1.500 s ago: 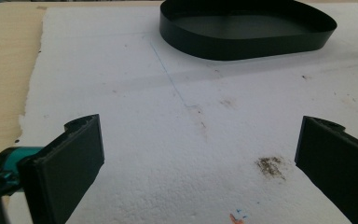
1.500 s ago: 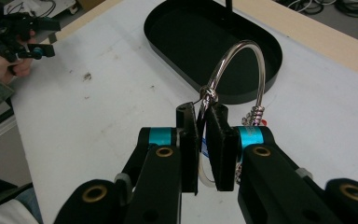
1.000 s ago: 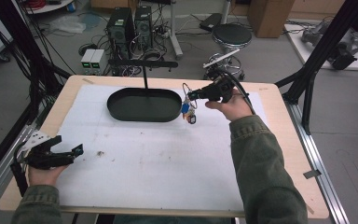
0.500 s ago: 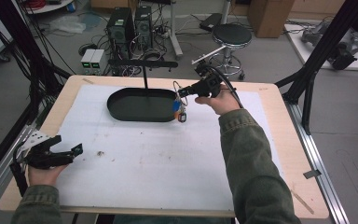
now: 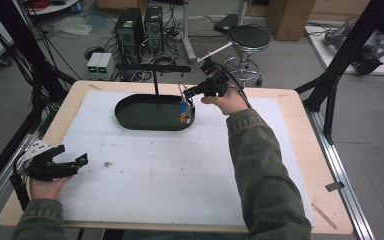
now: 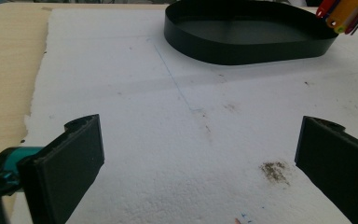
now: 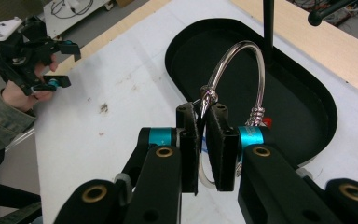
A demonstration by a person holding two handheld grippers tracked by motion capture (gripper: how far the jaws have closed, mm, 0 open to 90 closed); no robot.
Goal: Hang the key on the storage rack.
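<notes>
tray [image 5: 130,117]: black | ring [image 7: 242,70]: silver | tags [image 6: 345,11]: red, yellow, green | mat [image 5: 155,185]: white

Ring's lower arc: I lose the metal ring [image 7: 242,60] behind the right gripper [image 7: 204,112] where its jaws close on it.
Tags: the coloured tags [image 6: 345,11] are cut off by the left gripper view's top corner; in the high view they look too small to read, perhaps key labels.
Stand post: the black stand [image 7: 266,28] runs off the top edge.
Left gripper [image 6: 200,154]: I see just its jaw tips.
</notes>
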